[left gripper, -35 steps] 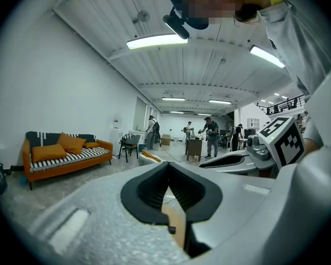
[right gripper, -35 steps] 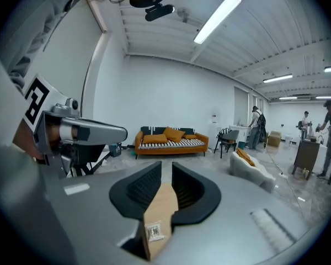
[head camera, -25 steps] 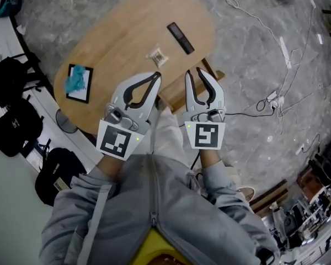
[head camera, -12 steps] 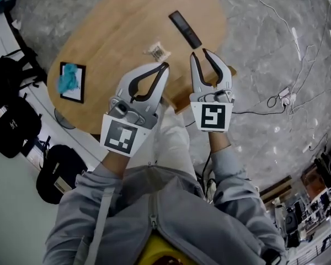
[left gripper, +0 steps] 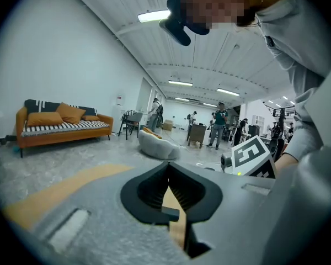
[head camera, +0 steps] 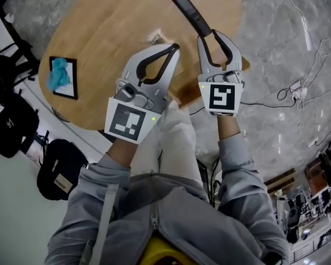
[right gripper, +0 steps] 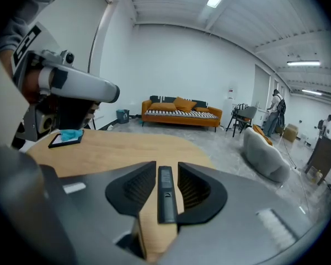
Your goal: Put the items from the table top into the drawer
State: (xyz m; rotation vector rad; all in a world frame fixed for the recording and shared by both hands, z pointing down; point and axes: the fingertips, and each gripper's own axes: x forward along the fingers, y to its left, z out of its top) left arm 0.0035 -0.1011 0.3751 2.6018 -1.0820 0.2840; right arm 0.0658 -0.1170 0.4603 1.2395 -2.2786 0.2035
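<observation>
Overhead, the head view shows the oval wooden desk [head camera: 107, 26] filling the frame from 10 to 12 o'clock, with a person in a grey jacket below it holding both tools out over its near edge. A black remote [head camera: 191, 14] lies at 12 o'clock, a small wrapped packet [head camera: 156, 37] sits near it toward 9 o'clock, and a black tray [head camera: 62, 77] bearing a teal cloth [head camera: 58, 74] rests well apart at the desk's 9 o'clock side. The left tool [head camera: 174, 49] has its tips met, just beside the packet. The right tool [head camera: 211, 36] points at the remote's near end. Next, the left gripper view has the left tool [left gripper: 168, 170] with jaws together and nothing between them, only desk wood showing beyond. Lastly, in the right gripper view the right tool [right gripper: 166, 167] has jaws that have just been opening; the remote [right gripper: 165, 195] lines up in the gap, unpressed by either pad, with the tray at 10 o'clock.
</observation>
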